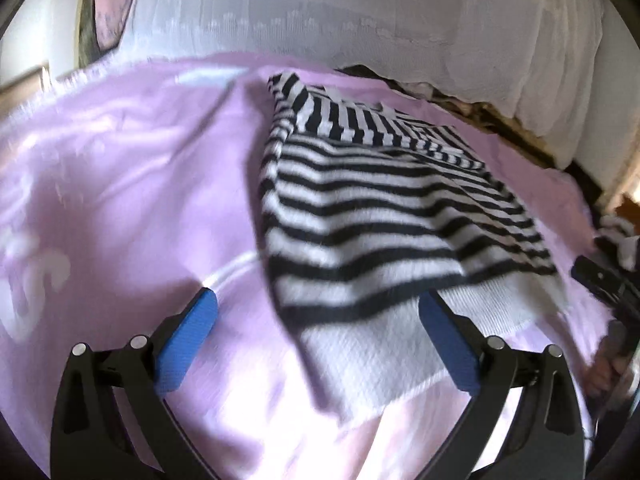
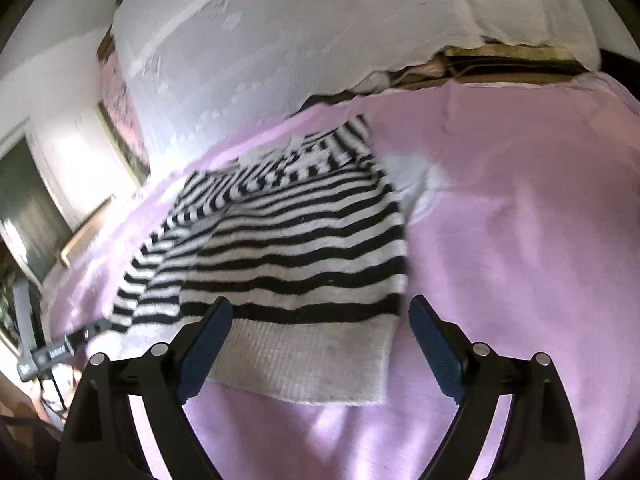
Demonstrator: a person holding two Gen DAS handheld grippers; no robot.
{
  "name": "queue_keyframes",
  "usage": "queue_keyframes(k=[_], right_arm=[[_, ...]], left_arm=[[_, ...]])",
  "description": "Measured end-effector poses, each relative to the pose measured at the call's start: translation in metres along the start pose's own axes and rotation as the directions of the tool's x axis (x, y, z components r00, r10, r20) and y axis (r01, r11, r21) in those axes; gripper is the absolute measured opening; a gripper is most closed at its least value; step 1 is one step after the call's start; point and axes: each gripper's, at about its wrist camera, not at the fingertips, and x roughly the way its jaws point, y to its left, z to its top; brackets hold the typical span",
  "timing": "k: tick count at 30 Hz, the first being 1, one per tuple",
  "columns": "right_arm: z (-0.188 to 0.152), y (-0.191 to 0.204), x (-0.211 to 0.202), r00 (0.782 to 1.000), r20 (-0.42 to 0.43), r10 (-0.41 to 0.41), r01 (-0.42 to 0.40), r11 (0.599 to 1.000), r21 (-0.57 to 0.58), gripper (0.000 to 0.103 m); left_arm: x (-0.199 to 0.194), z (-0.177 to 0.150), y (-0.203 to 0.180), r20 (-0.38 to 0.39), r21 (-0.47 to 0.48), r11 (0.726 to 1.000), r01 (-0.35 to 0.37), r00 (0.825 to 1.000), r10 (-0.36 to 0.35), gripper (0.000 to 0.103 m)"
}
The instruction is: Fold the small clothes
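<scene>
A black-and-white striped knit sweater (image 1: 380,216) with a plain white ribbed hem lies flat on a pink blanket (image 1: 132,184), its sleeves folded in over the body. My left gripper (image 1: 318,308) is open and empty, hovering over the hem's left corner. The sweater also shows in the right wrist view (image 2: 296,240). My right gripper (image 2: 320,316) is open and empty above the hem (image 2: 304,356), its fingers astride the hem's right part. The other gripper's black body shows at the right edge of the left wrist view (image 1: 604,280).
The pink blanket (image 2: 500,240) covers the whole work surface. A white lace cloth (image 1: 320,16) hangs behind it, with a dark gap (image 1: 480,112) under its edge. A pink picture (image 2: 120,100) hangs on the wall at left.
</scene>
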Motion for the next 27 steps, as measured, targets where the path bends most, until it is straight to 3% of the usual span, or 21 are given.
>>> queue_keyframes(k=[5,9,12,13,15,18,22,25,27], right_arm=[[0.000,-0.032,-0.007,1.000,0.001,0.029,-0.029,0.989,0.145,0.090],[0.002,-0.049,0.007,0.995,-0.052,0.081,-0.067,0.969,0.239,0.090],[0.011,-0.055,0.018,0.991,-0.097,0.095,-0.070,0.969,0.236,0.085],[0.014,-0.056,0.021,0.990,-0.113,0.086,-0.060,0.974,0.220,0.083],[0.018,-0.061,0.025,0.986,-0.141,0.093,-0.062,0.975,0.211,0.079],[0.022,-0.065,0.032,0.978,-0.173,0.117,-0.080,0.975,0.209,0.077],[0.024,-0.058,0.040,0.972,-0.205,0.114,-0.082,0.984,0.158,0.076],[0.019,-0.045,0.046,0.963,-0.232,0.140,-0.115,0.986,0.117,0.065],[0.013,-0.037,0.050,0.947,-0.259,0.192,-0.167,0.979,0.115,0.051]], left_arm=[[0.003,0.005,0.011,-0.036,-0.052,0.994,0.096,0.995,-0.098,0.098],[0.013,0.010,0.006,-0.065,-0.028,0.992,0.119,0.991,-0.121,0.098],[0.020,0.014,-0.001,-0.106,0.003,0.989,0.145,0.984,-0.144,0.098],[0.020,0.013,-0.005,-0.125,0.016,0.984,0.179,0.976,-0.176,0.098],[0.026,0.007,-0.012,-0.199,0.016,0.956,0.294,0.937,-0.286,0.098],[0.032,-0.001,-0.024,-0.206,0.096,0.966,0.241,0.954,-0.218,0.098],[0.038,0.009,-0.017,-0.183,0.038,0.971,0.238,0.957,-0.227,0.098],[0.041,0.014,-0.016,-0.165,0.027,0.973,0.228,0.961,-0.221,0.098],[0.044,0.016,-0.020,-0.161,0.042,0.974,0.223,0.964,-0.213,0.097]])
